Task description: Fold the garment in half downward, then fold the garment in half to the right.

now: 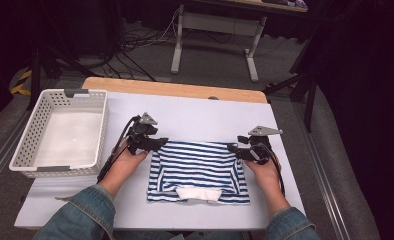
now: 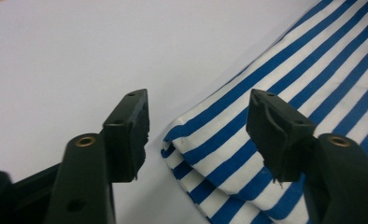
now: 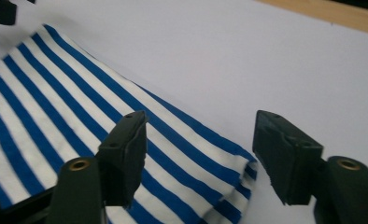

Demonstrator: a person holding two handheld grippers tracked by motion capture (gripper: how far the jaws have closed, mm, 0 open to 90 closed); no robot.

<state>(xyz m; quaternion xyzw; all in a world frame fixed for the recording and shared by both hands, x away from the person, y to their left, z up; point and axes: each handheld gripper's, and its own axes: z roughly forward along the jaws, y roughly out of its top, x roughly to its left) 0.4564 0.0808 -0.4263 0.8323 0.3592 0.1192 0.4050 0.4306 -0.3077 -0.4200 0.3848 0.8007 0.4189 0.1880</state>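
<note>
A folded blue-and-white striped shirt (image 1: 199,171) lies flat on the white bench (image 1: 200,117), to the right of a white basket (image 1: 60,134). The left tool (image 2: 198,126) stands about half open at the shirt's far left corner, its jaws astride the folded edge without pressing it. The right tool (image 3: 201,149) is likewise parted over the far right corner, gripping nothing.
</note>
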